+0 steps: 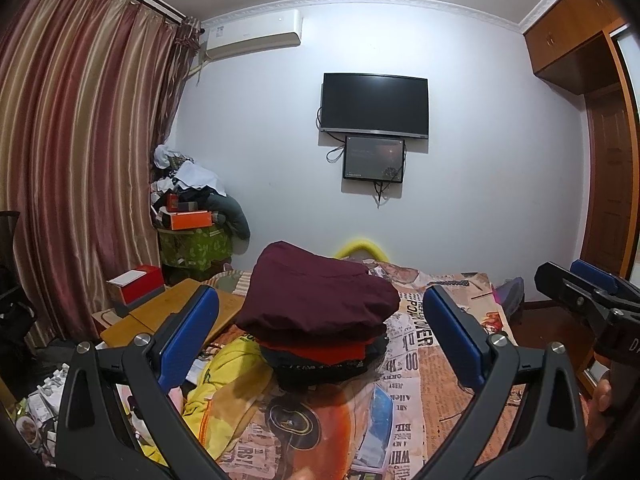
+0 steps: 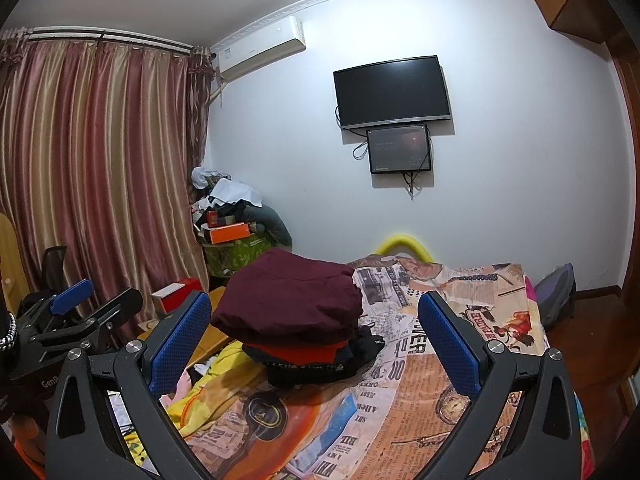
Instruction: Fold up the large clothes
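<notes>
The left gripper (image 1: pixel 318 334) is spread wide, its blue pads (image 1: pixel 190 336) touching nothing. Between them sits the stack of folded clothes (image 1: pixel 320 312) — a maroon garment (image 1: pixel 316 288) on top, red and dark layers beneath — on the newsprint-patterned bedspread (image 1: pixel 416 364). The right gripper (image 2: pixel 314 332) is equally wide and empty. A yellow garment (image 2: pixel 212 384) lies crumpled beside the stack, partly hidden by the fingers.
</notes>
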`<state>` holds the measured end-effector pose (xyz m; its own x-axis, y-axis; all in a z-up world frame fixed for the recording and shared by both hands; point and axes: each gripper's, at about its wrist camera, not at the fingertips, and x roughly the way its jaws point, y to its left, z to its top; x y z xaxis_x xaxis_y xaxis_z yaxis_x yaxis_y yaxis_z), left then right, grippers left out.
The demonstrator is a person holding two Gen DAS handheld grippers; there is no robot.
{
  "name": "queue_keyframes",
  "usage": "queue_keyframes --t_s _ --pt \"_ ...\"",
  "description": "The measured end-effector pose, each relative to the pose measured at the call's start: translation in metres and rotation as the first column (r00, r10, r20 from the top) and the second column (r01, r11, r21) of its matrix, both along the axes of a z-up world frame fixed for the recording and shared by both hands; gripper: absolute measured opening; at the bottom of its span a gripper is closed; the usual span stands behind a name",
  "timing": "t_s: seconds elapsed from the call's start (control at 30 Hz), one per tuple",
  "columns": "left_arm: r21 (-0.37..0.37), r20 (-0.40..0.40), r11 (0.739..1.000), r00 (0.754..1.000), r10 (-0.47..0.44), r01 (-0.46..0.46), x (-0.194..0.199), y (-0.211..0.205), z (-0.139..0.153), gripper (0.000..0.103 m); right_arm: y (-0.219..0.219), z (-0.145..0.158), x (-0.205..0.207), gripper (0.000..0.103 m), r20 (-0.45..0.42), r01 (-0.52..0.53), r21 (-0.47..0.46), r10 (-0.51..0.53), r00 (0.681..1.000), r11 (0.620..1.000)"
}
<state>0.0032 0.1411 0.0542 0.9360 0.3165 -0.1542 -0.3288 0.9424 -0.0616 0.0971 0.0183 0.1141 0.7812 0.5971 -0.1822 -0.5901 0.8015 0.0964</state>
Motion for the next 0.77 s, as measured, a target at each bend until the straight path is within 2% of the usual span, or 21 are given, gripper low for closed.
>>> queue_keyframes --t_s 0.77 --pt "0.0 -0.005 1.0 1.0 -0.014 0.014 0.0062 -0.0032 0.0006 0.102 0.0007 -0.002 0.0058 0.103 -0.019 0.011 -0.005 -0.011 1.0 1.0"
